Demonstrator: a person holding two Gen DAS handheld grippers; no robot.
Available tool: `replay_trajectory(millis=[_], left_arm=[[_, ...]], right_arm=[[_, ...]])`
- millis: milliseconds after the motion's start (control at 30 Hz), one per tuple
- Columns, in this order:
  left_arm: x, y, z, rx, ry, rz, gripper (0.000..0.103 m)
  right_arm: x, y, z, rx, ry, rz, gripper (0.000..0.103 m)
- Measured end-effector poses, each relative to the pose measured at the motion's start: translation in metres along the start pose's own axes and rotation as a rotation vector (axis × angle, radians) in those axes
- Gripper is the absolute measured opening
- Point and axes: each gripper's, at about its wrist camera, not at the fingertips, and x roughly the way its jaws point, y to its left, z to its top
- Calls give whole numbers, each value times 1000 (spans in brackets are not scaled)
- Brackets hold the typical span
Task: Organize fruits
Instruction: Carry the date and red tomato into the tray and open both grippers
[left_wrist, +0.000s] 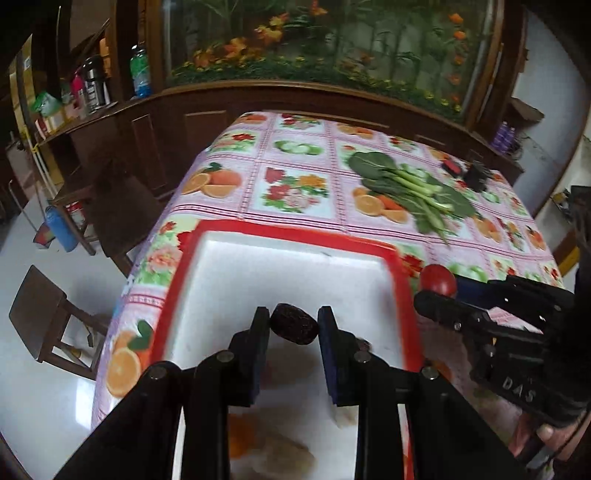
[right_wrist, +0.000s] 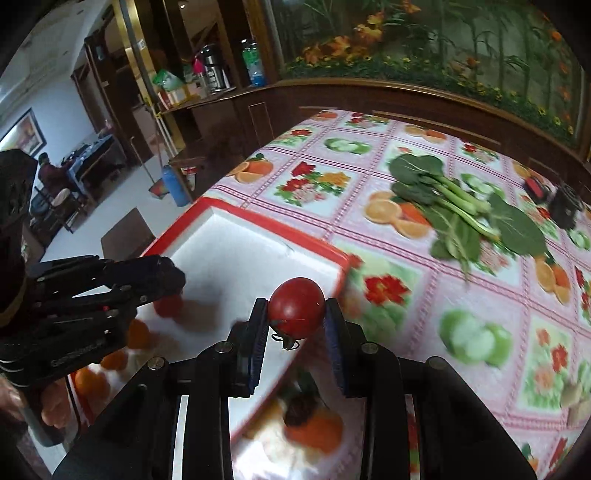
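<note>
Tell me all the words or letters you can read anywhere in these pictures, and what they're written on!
"DAS" is on the black body of the right gripper, seen from the left wrist view.
Raised lettering on the left gripper: too blurred to read.
Labels on the green bottle and steel flask on the cabinet shelf: too small to read.
The fruit-print tablecloth shows pictures only.

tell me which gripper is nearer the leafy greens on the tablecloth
Right. The right gripper, shut on the tomato, sits at the tray's near-side rim facing the leafy greens. The left gripper, holding a dark fruit, is over the tray, farther away.
</note>
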Motion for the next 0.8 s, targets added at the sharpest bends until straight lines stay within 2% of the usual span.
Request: replay_trajectory(millis=[367, 700, 800], left_arm=[[44, 11, 13, -12, 66, 21, 29], [59, 16, 12, -26, 118, 58, 30], [60, 19, 11, -45, 125, 63, 30]], right_arm=[[50, 19, 12, -69, 53, -16, 31], [67, 25, 8, -107, 103, -43, 31], [65, 24, 6, -108, 97, -60, 37]])
